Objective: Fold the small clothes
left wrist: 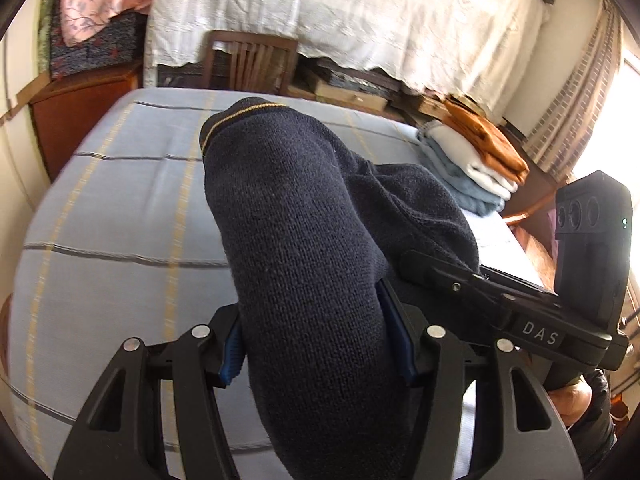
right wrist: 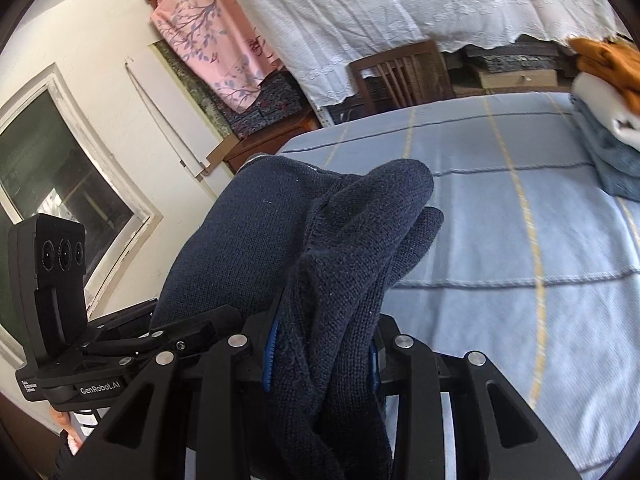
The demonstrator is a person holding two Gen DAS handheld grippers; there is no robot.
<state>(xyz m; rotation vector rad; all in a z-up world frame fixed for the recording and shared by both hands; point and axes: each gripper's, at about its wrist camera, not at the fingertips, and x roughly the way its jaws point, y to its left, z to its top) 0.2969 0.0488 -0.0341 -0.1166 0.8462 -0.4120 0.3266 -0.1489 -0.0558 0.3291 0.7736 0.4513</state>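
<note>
A dark navy knitted garment [left wrist: 304,216] with a thin yellow stripe near its edge hangs in the air over the bed, bunched into thick folds. My left gripper [left wrist: 316,344] is shut on one bundle of it, the blue pads pressing both sides. My right gripper [right wrist: 320,356] is shut on another bunch of the same navy knit [right wrist: 352,248]. In the left wrist view the right gripper's black body [left wrist: 560,312] shows at the right, close beside the cloth. The left gripper's body [right wrist: 52,280] shows at the left of the right wrist view.
The bed below has a light blue cover [left wrist: 112,208] with yellow and grey lines. A stack of folded clothes, grey, white and orange [left wrist: 468,160], lies at its far right corner. A wooden chair [left wrist: 248,60] stands behind the bed under a white lace cloth [left wrist: 340,12].
</note>
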